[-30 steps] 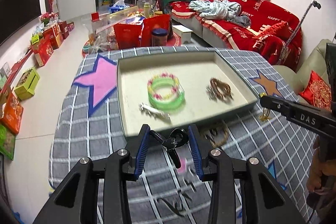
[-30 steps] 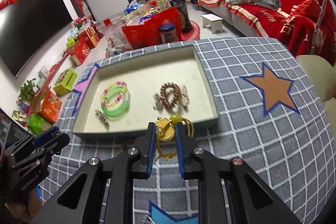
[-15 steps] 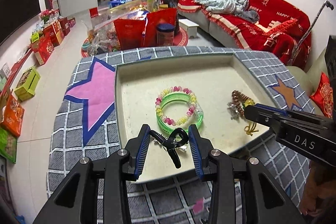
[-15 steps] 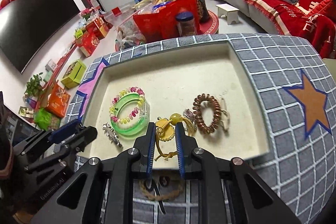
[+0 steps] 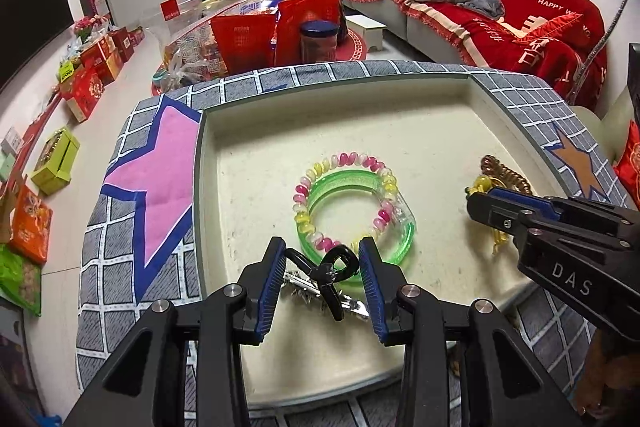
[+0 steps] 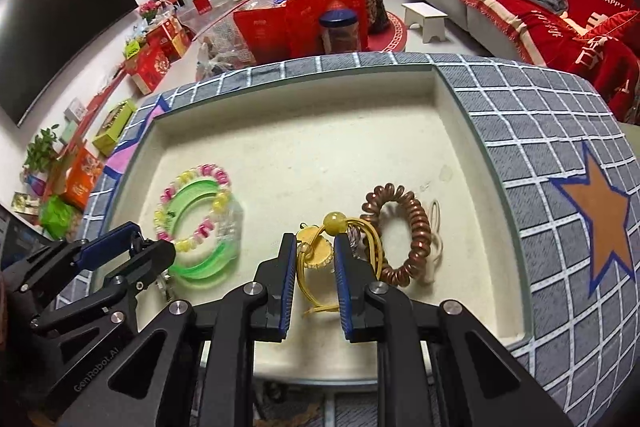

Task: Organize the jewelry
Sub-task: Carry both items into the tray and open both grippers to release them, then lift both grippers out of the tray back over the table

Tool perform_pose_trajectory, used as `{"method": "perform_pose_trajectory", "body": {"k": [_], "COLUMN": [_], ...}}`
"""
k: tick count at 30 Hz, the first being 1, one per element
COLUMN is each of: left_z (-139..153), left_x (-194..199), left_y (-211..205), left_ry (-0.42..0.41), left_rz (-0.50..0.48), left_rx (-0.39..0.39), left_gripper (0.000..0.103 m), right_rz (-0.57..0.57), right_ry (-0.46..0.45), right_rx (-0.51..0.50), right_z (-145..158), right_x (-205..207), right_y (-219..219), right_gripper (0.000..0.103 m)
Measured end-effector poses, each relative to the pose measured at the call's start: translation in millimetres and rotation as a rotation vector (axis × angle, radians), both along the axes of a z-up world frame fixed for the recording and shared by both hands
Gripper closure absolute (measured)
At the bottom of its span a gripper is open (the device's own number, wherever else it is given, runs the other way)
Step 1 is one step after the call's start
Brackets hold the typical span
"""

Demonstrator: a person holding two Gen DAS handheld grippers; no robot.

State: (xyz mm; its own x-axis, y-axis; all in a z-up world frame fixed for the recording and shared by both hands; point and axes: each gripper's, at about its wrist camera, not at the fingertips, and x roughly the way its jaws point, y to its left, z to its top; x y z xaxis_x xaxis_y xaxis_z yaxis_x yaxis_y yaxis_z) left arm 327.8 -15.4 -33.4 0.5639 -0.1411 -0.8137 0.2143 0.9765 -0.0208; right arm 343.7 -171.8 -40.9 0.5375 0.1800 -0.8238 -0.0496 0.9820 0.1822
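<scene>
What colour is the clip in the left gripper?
Black; the clip shows best in the left wrist view.

Our left gripper (image 5: 323, 281) and right gripper (image 6: 313, 275) are matte black plastic frames with triangular cut-outs, silver screw heads at the joints and ribbed blue pads (image 5: 269, 281). White lettering reads "DAS" on one, "GenRobot.AI" on the other.
</scene>
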Motion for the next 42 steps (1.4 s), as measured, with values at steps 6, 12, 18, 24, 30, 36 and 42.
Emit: {"method": "perform_pose_trajectory", "body": {"k": [6,12,18,24,30,36,42], "left_z": [-5,-7,-2,5,17,29,31], "left_x": [5,4,-2,-8,-19,-39,-57], "left_y": [-3,-5,-5,-1,5,7,7], "left_ry": [-0.018,-0.03,-0.065,-0.082,-0.107,-0.16,-0.15], "left_rz": [0.018,0.014,0.015,0.033,0.045,0.049,0.034], "left_rx": [0.037,0.06,0.07,0.063,0.039,0.015,0.005], "left_gripper": [0.048,0.047,0.041,0.041,0.039,0.0,0.0], "right_rz": [-0.015,-0.029,-0.044,-0.061,-0.091,-0.109,-0.13], "right_ry": [-0.009,-0.003,-0.026,-0.083,-0.099,-0.093,-0.07], "right_rx": [-0.035,-0.03,0.075,0.131,0.138,0.136,0.134], "right_z": [-3,-5,8,28,40,40,34], "right_x": [4,5,0,-13,-31,-54,-78], "right_y": [-2,-4,-12,-16,-24,-32,-41], "right_gripper": [0.083,0.082,0.05,0.04,0.034,0.028,0.028]}}
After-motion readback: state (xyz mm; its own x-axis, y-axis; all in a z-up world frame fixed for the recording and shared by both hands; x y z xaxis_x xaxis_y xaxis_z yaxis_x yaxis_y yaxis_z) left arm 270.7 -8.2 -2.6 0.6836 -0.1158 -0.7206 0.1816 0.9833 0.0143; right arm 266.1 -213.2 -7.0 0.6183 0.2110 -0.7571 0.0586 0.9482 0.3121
